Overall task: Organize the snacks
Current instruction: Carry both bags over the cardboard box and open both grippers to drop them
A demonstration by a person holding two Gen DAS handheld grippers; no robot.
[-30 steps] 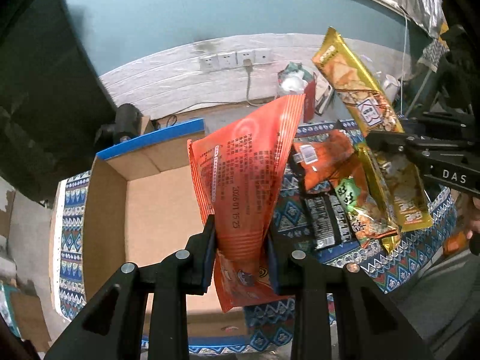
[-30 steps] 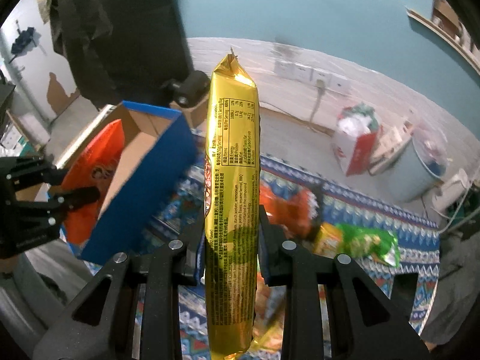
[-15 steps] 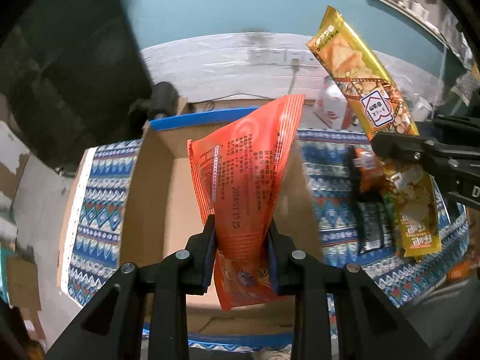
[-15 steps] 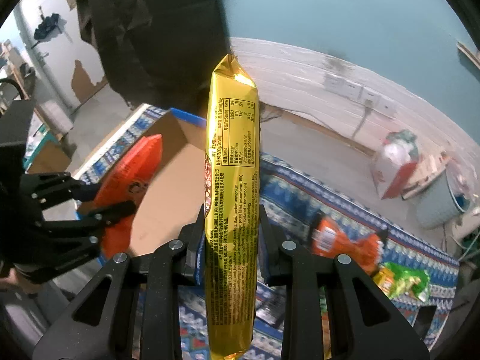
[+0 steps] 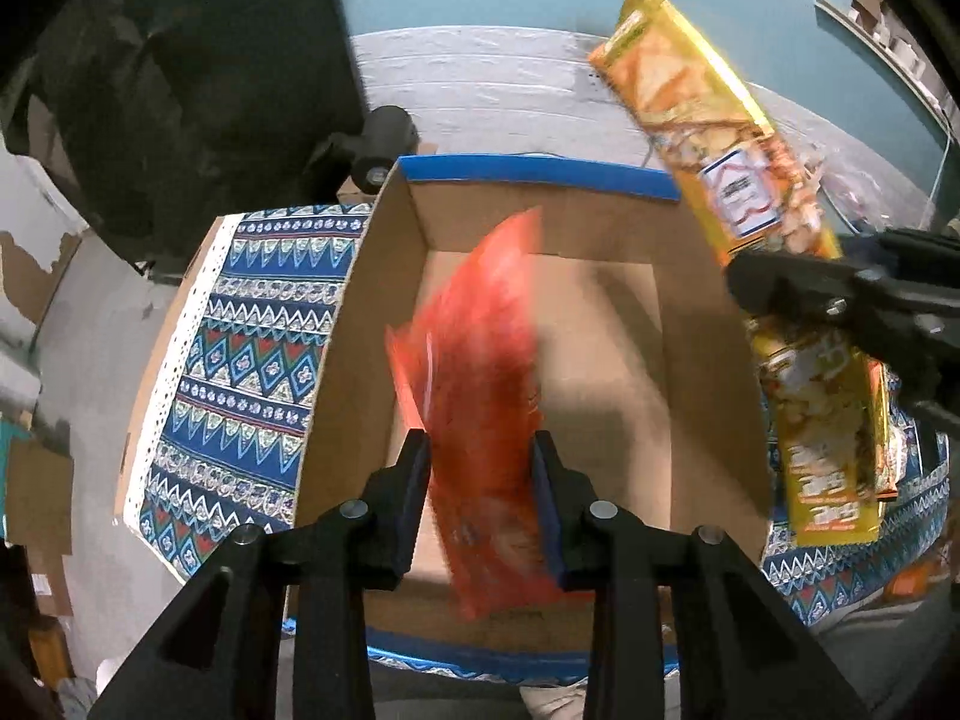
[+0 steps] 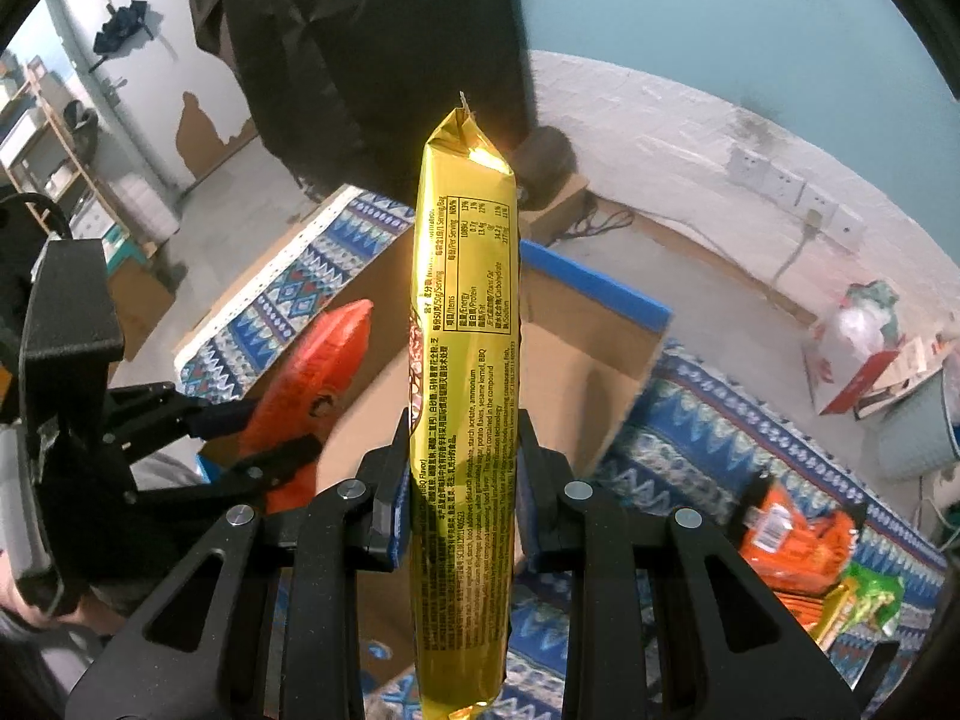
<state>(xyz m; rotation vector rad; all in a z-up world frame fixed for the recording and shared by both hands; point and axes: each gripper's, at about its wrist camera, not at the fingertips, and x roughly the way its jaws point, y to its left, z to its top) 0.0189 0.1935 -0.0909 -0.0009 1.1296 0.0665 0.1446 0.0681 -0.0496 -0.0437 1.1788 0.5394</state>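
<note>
My left gripper hangs over an open cardboard box with blue edges. An orange snack packet sits between its jaws, blurred and tilting into the box; the jaws stand wider than before, so the hold looks loosened. The packet also shows in the right wrist view. My right gripper is shut on a long gold snack packet, held upright at the box's right side; it also shows in the left wrist view.
The box stands on a blue patterned cloth on the table. More snack packets, orange and green, lie on the cloth to the right. A grey bin and a red-white bag stand on the floor beyond.
Both grippers have moved left, over the box. The left jaws have widened and the orange packet now blurs and tips downward into the box. The gold packet stays gripped.
</note>
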